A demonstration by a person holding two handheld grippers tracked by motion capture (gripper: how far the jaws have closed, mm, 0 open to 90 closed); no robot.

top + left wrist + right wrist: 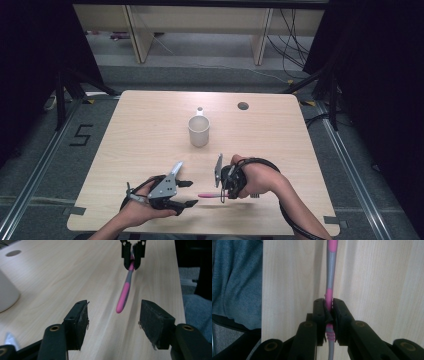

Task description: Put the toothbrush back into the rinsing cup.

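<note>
My right gripper (329,312) clamps a pink-and-grey toothbrush (210,195) above the table (150,130). My left gripper (112,315) gapes wide, facing its handle, near the white mug (199,131).

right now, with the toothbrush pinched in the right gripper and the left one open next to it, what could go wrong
The right gripper clamps the toothbrush on a short stretch of its thin handle, so it may pivot or slip in a handover. The left gripper stands wide open with the pink end just short of its pads; closing early could miss or knock the brush. The white cup stands upright close behind and could be tipped.
</note>
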